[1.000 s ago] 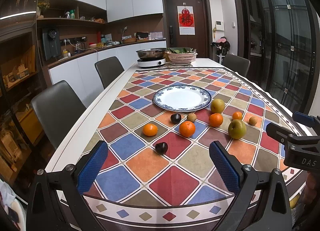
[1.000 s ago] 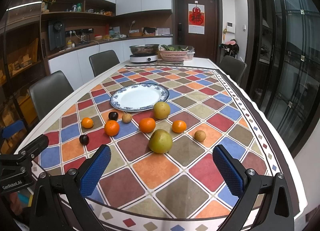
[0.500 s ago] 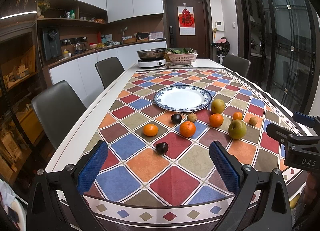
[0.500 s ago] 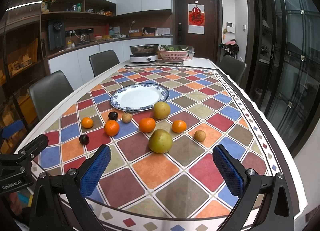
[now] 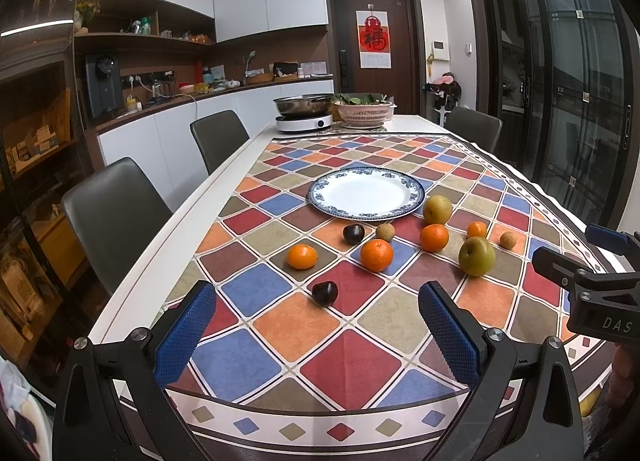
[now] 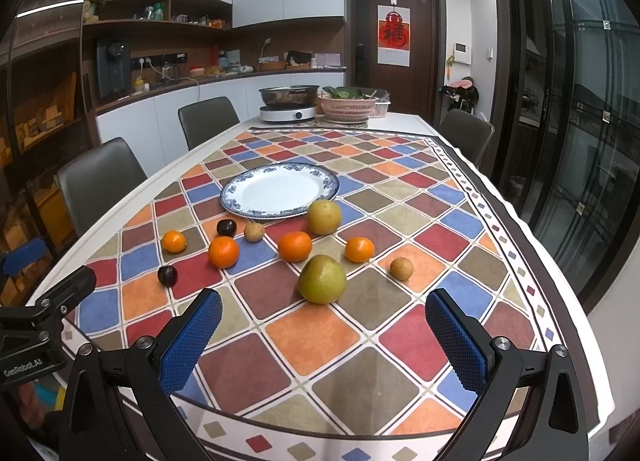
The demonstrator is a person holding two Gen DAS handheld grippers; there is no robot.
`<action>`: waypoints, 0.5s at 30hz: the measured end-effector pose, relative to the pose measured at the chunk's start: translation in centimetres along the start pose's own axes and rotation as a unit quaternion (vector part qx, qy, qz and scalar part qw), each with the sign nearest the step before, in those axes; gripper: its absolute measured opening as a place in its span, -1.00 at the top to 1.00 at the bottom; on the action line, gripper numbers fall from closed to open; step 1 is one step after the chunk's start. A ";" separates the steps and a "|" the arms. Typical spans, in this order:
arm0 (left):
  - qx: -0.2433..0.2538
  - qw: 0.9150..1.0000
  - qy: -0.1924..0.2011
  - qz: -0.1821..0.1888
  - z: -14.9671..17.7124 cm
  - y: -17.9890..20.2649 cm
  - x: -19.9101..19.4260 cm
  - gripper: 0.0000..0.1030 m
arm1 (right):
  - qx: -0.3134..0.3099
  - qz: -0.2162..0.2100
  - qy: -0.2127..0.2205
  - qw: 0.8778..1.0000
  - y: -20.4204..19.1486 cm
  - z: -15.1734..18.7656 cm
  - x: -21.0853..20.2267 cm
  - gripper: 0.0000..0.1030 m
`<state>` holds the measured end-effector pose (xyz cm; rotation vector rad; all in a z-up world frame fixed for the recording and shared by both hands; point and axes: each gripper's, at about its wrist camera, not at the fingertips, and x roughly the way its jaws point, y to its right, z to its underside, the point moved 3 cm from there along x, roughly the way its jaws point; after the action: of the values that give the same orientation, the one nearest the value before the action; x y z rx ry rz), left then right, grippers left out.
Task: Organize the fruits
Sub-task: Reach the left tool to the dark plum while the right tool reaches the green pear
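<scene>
Both tools hang over the near end of the bench [image 5: 168,257], and each has its blue pads spread wide with nothing between them — the left tool [image 5: 316,335] nearest a dark plum [image 5: 324,293], the right tool [image 6: 322,341] just short of a green pear [image 6: 322,279]. The plate [image 5: 366,193] sits bare farther up the checkered cloth [image 6: 312,337]. All the fruit lies on the cloth on the near side of the plate: a second pear [image 6: 324,216] almost touching its rim, four oranges [image 6: 295,246] spread in a loose row, a second plum [image 6: 226,227] and two small brown fruits [image 6: 401,268] among them.
</scene>
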<state>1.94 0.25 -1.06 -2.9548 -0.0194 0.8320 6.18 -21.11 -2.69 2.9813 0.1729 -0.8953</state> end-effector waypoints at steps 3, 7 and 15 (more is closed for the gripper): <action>-0.002 1.000 -0.005 0.001 0.1 -0.1 0.4 -1.00 | -0.001 0.001 -0.004 1.000 -0.1 0.3 0.2 -0.99; -0.004 1.000 -0.017 0.003 0.4 -0.1 1.4 -0.99 | -0.003 0.002 -0.014 1.000 0.0 0.2 1.3 -0.99; -0.004 0.999 -0.047 0.004 0.7 -0.3 4.0 -0.85 | -0.006 0.001 -0.042 0.999 -0.1 0.2 3.4 -0.99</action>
<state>4.92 0.68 -3.74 -2.9231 -0.0177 0.9726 8.90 -20.67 -4.72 2.9248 0.1718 -1.0145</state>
